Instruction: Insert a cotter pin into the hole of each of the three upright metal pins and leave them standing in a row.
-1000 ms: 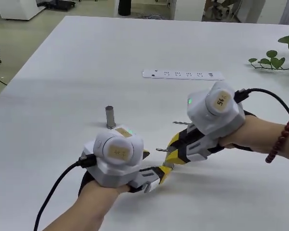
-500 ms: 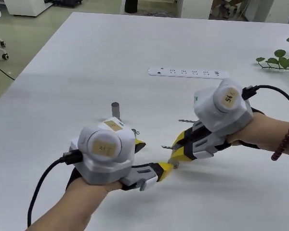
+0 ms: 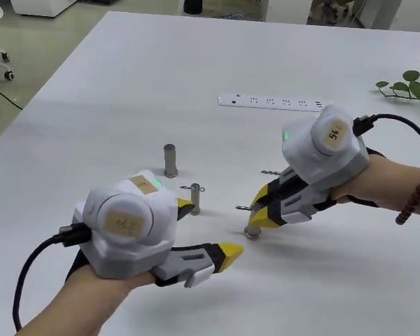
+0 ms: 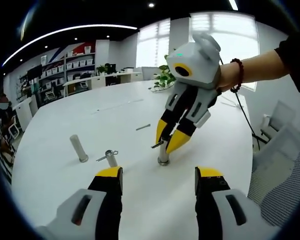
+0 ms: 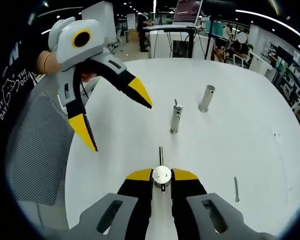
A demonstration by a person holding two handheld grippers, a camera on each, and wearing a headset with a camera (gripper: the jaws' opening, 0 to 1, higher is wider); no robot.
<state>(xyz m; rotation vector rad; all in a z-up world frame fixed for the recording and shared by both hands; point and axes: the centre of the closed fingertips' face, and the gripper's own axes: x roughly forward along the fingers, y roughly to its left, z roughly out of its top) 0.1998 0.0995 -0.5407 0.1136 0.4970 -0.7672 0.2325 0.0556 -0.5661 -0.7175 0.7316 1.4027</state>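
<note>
On white workbench (image 3: 126, 84), with right gripper (image 3: 254, 215) pinching grey upright metal pin (image 3: 253, 232), left gripper (image 3: 208, 227) spread: seat thin cotter pin (image 3: 243, 208) fully.

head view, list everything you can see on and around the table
metal pins: three, grey, upright on the white table; far one bare, middle one, near one gripped
cotter pins: three, steel; one through the middle pin, one at the near pin's top, one loose behind
power strip: one, white, far side
plant: one, green, right edge
left gripper: one, white with yellow tips, open
right gripper: one, white with yellow tips, shut on the near pin
</note>
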